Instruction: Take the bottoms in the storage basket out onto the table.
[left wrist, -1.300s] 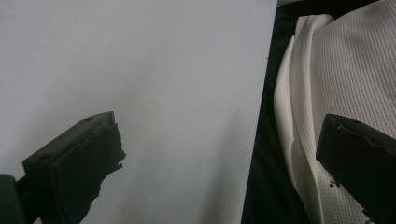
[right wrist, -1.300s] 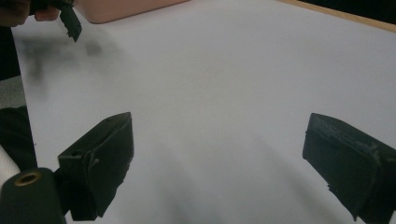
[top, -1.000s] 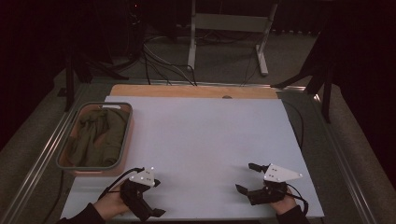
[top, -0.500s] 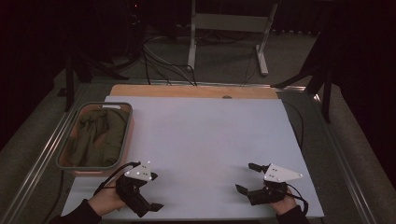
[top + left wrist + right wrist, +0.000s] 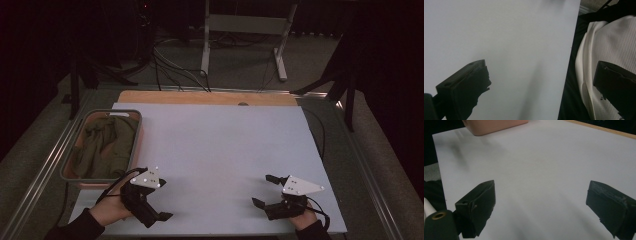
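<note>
Both grippers hover low over the white table top (image 5: 215, 150) near its front edge, each held by a hand. My left gripper (image 5: 152, 210) is at the front left, turned so that it looks back at the table's near edge and a white shirt (image 5: 609, 45); its jaws (image 5: 541, 75) stand wide open with nothing between them. At the front right, my right gripper (image 5: 265, 190) points left across the table. It is open too, and the gap between its fingertips (image 5: 540, 195) holds just bare table.
A pink bin with a grey rim (image 5: 115, 113) holds crumpled olive cloth (image 5: 102, 145) at the table's left side, just beyond the left gripper. Its corner (image 5: 496, 125) appears in the right gripper view. A wooden strip (image 5: 210, 97) runs along the far edge.
My left gripper has crept a little to the left and away from the person, towards the bin. The right gripper has stayed put.
</note>
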`<state>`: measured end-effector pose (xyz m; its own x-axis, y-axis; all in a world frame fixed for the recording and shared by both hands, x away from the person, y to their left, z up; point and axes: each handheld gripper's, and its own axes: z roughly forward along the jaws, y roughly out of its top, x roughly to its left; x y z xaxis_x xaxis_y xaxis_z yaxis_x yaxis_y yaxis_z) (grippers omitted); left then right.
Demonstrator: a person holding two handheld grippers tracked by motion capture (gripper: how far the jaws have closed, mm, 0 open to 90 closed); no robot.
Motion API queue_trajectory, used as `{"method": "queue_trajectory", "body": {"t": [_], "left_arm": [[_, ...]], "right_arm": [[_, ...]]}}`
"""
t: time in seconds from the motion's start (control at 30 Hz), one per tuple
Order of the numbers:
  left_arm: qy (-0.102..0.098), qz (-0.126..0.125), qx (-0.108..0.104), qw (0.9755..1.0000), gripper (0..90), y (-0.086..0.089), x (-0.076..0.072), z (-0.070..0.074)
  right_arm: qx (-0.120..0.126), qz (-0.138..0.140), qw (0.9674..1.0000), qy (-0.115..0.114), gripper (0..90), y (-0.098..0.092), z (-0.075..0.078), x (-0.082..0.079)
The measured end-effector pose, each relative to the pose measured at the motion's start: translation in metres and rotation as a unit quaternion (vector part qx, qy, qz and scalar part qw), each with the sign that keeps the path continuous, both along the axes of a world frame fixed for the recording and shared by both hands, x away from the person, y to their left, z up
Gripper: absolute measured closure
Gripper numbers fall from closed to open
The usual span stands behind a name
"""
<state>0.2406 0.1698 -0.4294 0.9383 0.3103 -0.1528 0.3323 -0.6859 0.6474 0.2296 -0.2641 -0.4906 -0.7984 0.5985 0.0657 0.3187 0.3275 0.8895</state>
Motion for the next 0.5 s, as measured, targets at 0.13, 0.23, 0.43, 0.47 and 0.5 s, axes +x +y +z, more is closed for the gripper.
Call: {"method": "queue_trajectory", "body": {"t": [0.13,0.23,0.43,0.47,0.5], "left_arm": [[-0.005,0.002,-0.002,1.0000,0.5,0.003,0.001,0.005],[-0.007,0.003,-0.003,1.0000,0.5,0.005,0.002,0.008],[-0.018,0.012,0.000,0.9998,0.5,0.010,0.005,0.016],[-0.020,0.016,0.000,0.9997,0.5,0.011,0.006,0.017],[-0.019,0.017,-0.002,0.9997,0.5,0.012,0.006,0.019]], "right_arm": [[0.003,0.000,1.0000,0.001,9.3,0.000,0.000,0.000],[0.004,0.000,1.0000,0.001,9.3,0.000,0.000,0.000],[0.004,-0.001,1.0000,0.000,9.3,0.000,0.001,0.000],[0.004,-0.001,1.0000,0.000,9.3,0.000,0.001,0.000],[0.004,0.000,1.0000,0.001,9.3,0.000,0.001,0.000]]}}
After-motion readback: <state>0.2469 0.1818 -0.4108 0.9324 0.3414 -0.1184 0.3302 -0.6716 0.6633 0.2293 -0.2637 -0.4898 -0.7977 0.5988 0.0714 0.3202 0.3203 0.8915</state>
